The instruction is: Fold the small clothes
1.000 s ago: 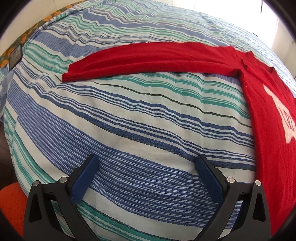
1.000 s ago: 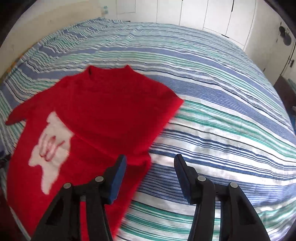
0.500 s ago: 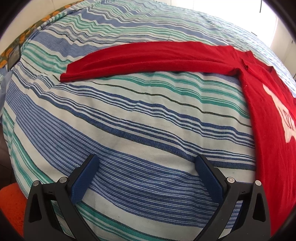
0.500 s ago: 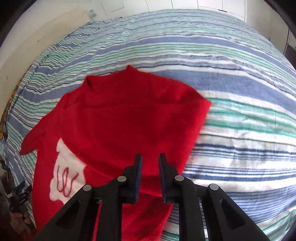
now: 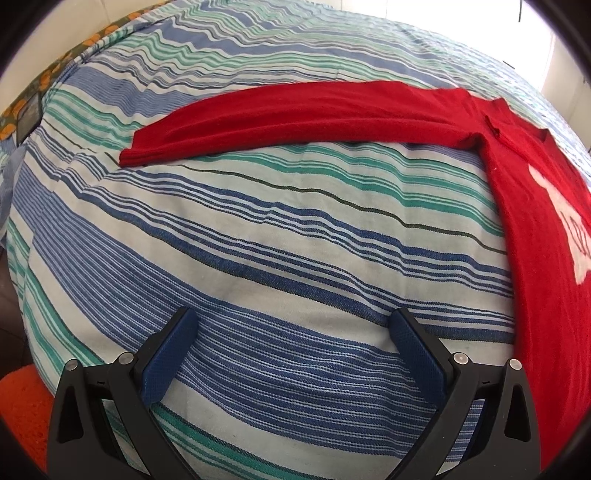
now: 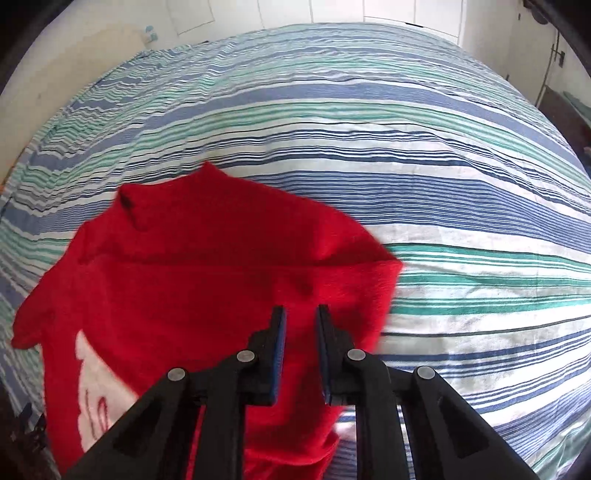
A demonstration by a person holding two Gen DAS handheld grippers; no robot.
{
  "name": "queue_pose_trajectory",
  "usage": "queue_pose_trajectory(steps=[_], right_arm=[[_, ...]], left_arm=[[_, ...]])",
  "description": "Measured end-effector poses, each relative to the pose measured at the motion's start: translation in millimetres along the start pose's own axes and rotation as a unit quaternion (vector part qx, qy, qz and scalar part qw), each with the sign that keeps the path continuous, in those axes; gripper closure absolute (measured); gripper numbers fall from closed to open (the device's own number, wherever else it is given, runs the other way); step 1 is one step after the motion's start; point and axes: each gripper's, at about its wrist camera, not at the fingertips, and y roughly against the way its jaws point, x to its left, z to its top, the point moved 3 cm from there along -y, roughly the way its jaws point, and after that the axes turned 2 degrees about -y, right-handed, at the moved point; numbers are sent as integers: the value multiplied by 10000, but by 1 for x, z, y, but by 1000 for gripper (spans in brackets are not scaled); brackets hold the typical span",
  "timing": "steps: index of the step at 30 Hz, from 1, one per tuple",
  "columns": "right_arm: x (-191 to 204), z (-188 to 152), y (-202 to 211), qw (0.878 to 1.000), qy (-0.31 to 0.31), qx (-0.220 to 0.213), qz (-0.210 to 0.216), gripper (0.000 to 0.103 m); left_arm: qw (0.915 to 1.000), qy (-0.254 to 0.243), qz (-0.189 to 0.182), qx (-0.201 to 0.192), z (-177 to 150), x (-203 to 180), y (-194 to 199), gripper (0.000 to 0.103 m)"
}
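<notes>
Striped bedspread [image 5: 280,229] in blue, green and white covers the bed and fills both views; white cupboard doors [image 6: 388,11] run along the top of the right wrist frame.

Red knitted sweater with a white motif [image 6: 207,280] lies on the bedspread. In the left wrist view its long sleeve [image 5: 295,114] stretches flat across the upper middle of the frame, cuff toward the left, and the body runs down the right edge with part of the white motif showing. In the right wrist view the body fills the lower left, collar toward upper centre, and one side is folded over the chest with a rounded fold edge at centre right.

Left gripper [image 5: 295,354] sits at bottom centre over bare bedspread, jaws wide apart, nothing between them, well apart from the sweater.

Right gripper [image 6: 300,347] sits at bottom centre over the folded part, jaws narrow with red knit showing in the slim gap. Cannot tell whether the pads actually pinch the fabric.
</notes>
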Motion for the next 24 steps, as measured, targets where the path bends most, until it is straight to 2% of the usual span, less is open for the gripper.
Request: queue_pose_trajectory(steps=[2, 4, 5, 7, 10, 13, 17, 20, 21, 22, 24], right_arm=[[-3, -22, -2, 9997, 164, 72, -157, 64], [-18, -40, -17, 9980, 115, 434, -439, 60], [-28, -47, -13, 9983, -63, 408, -405, 60], [-44, -54, 10, 9981, -514, 72, -321, 59], [-66, -76, 58, 9935, -991, -478, -277, 47], [-87, -110, 96, 9886, -1204, -714, -548, 32], [-123, -169, 121, 9824, -1586, -623, -766, 28], [-152, -208, 111, 9704, -2269, -455, -688, 24], [-158, -221, 107, 9653, -2513, -519, -484, 24], [-160, -228, 109, 9614, -2619, -785, -317, 24], [-159, -233, 110, 9570, -2692, -1070, -181, 24]], left_arm=[[10000, -1, 12, -24, -1, 0, 0, 0], [10000, -6, 30, -75, -2, 0, 0, 0], [9999, -11, 44, -105, -2, -1, 1, 0], [9999, -24, 68, -134, -4, -1, 1, 0], [9999, 1, 52, -123, -3, 0, 1, 0], [9999, 26, 51, -127, -4, 1, 1, 0], [9999, 72, 20, -134, -5, 2, 2, 0], [9998, 130, 12, -139, -6, 3, 3, 0], [9998, 150, 17, -138, -7, 3, 3, 0], [9998, 169, 23, -135, -8, 3, 4, 0], [9997, 201, 34, -130, -9, 4, 5, 0]])
